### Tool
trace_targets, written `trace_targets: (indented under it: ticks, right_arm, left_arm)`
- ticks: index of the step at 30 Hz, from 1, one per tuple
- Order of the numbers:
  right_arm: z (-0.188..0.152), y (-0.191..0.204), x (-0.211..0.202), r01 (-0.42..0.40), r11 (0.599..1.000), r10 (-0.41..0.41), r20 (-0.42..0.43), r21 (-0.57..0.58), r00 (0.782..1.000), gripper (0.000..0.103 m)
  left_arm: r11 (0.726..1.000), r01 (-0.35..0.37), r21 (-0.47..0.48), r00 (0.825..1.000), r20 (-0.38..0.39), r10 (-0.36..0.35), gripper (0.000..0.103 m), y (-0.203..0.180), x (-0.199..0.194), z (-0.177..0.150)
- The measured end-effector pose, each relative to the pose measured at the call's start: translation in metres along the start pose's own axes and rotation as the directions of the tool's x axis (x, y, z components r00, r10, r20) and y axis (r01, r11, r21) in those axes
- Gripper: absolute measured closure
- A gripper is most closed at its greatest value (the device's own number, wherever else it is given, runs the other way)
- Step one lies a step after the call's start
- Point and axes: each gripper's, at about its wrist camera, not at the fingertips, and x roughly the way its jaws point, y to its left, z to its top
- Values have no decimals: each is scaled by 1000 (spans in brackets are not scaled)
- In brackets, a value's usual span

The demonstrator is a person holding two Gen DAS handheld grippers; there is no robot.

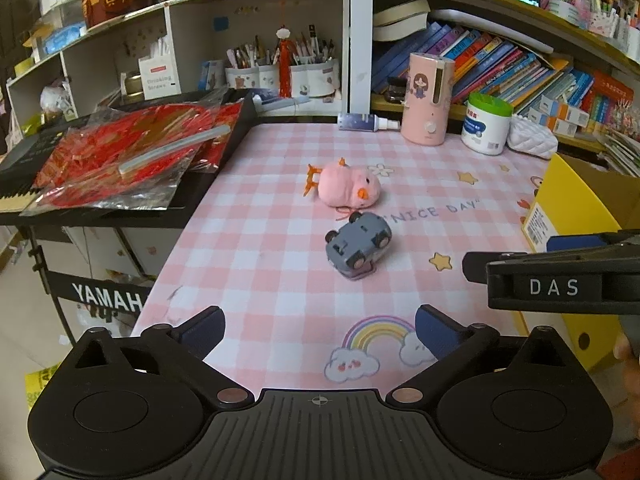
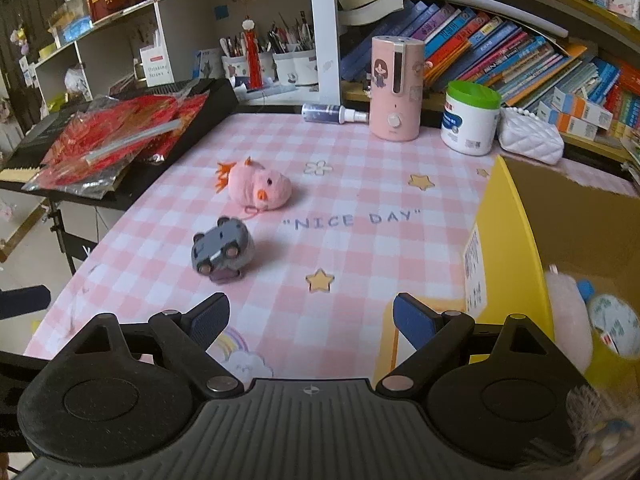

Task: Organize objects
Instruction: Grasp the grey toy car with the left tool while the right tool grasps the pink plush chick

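1. The left gripper [image 1: 320, 334] and right gripper [image 2: 311, 320] both stand apart, holding nothing.
2. The toy car [image 1: 359, 246] lies overturned at frame centre, pink plush [image 1: 347, 185] just above.
3. Best to close on the car's sides, then carry it to the yellow box [image 2: 508, 248] at right.

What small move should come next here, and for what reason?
Probably move the left gripper forward toward the grey toy car. Both grippers are open and empty, the car lies overturned nearest to this one, with the pink plush chick just behind, and the yellow box already holds some items.
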Motion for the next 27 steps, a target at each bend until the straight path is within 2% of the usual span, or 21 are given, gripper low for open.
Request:
trace_targets:
  ticks: [5, 9, 18, 22, 27]
  right_arm:
    - [12, -5, 11, -29, 1000, 29, 13, -10, 999, 13]
    - [21, -10, 21, -40, 999, 40, 13, -13, 999, 13]
    - [53, -18, 44, -50, 999, 50, 30, -1, 998, 13]
    - [67, -22, 53, -49, 999, 49, 40, 1, 998, 13]
    - [80, -27, 63, -44, 999, 45, 46, -12, 998, 14]
  left_arm:
    - [1000, -23, 14, 1000, -11, 23, 1, -8, 16, 8]
    - [1000, -14, 22, 1000, -3, 14, 2, -12, 28, 15]
    - [998, -14, 58, 1000, -26, 15, 3, -22, 80, 33]
    - [996, -22, 90, 998, -52, 27, 7, -28, 104, 36]
    - [992, -18, 125, 997, -77, 28, 19, -35, 129, 41]
